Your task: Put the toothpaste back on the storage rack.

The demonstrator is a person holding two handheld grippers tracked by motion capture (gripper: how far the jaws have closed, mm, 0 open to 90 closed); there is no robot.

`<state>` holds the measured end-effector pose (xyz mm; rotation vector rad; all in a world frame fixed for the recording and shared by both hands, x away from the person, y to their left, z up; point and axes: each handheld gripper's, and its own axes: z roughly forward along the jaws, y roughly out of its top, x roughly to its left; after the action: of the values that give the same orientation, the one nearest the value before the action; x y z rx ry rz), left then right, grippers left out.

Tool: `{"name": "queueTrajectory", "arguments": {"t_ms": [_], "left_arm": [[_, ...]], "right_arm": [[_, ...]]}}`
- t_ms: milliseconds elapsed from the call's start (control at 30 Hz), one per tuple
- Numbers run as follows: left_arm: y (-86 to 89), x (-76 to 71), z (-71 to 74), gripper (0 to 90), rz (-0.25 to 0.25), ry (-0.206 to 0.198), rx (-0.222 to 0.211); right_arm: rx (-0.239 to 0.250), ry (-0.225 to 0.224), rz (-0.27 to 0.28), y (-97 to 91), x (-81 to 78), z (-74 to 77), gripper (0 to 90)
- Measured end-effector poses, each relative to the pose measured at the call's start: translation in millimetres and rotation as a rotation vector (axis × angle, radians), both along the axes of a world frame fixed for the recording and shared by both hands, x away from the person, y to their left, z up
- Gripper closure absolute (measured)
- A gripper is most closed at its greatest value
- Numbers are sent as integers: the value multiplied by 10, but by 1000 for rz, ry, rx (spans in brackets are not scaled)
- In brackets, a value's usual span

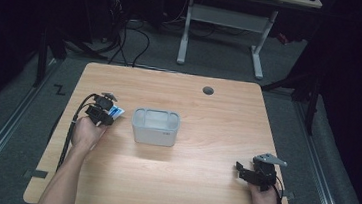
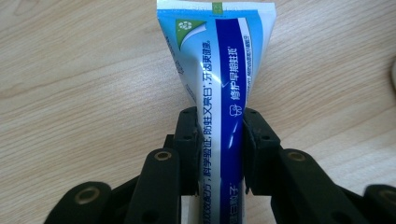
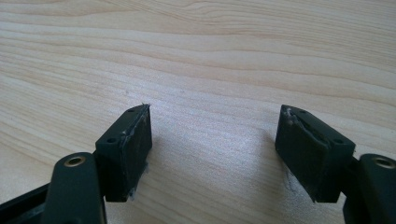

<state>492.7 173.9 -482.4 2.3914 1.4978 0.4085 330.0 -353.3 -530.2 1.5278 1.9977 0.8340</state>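
A blue and white toothpaste tube (image 2: 219,70) lies flat on the wooden table (image 1: 196,179), its crimped end pointing away from the camera in the left gripper view. My left gripper (image 2: 219,135) is shut on the tube, both black pads pressing its sides. From above, that gripper (image 1: 107,112) sits at the table's left with the tube (image 1: 116,111) sticking out toward a grey rectangular bin (image 1: 155,126). My right gripper (image 1: 243,171) rests low near the front right edge. Its jaws stand wide apart (image 3: 215,149) over bare wood with nothing between them.
The grey bin stands in the middle of the table, just right of the tube. A round cable hole (image 1: 208,90) is near the far edge. Beyond the table are a white desk frame (image 1: 226,26) and cables on the floor.
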Motion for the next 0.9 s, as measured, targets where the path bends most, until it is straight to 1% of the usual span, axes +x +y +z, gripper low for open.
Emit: {"name": "queueTrajectory", "arguments": {"t_ms": [33, 67, 133, 167, 200, 400, 433, 500, 567, 600, 633, 700, 900], "left_arm": [[8, -17, 38, 711, -3, -4, -11], [8, -17, 38, 711, -3, -4, -11], [25, -43, 92, 712, -4, -12, -23], [43, -65, 136, 713, -5, -18, -34], [43, -65, 136, 713, -5, -18, -34], [109, -150, 274, 721, -10, -32, -68], [126, -175, 308, 726, -13, -39, -83], [133, -186, 325, 730, -16, -39, -89], [141, -213, 356, 734, -19, -51, -105], [142, -235, 381, 738, -20, -65, -114], [142, -235, 381, 739, -20, -65, -114], [141, -263, 413, 741, -24, -78, -129], [134, -337, 498, 744, -28, -124, -169]], "right_arm": [[1, 1, -2, 1, -1, 0, 272], [1, 1, -2, 1, -1, 0, 272], [0, 0, 0, 1, 0, 0, 272], [0, 0, 0, 0, 0, 0, 272], [0, 0, 0, 0, 0, 0, 272], [1, 1, -1, 2, -1, 0, 272], [1, 1, -1, 2, -1, 0, 272], [1, 1, -1, 2, -1, 0, 272], [1, 1, -1, 2, -1, 0, 272], [1, 1, -1, 2, -1, 0, 272], [1, 1, -1, 2, -1, 0, 272], [1, 1, -1, 2, -1, 0, 272], [1, 1, -1, 2, -1, 0, 272]]}}
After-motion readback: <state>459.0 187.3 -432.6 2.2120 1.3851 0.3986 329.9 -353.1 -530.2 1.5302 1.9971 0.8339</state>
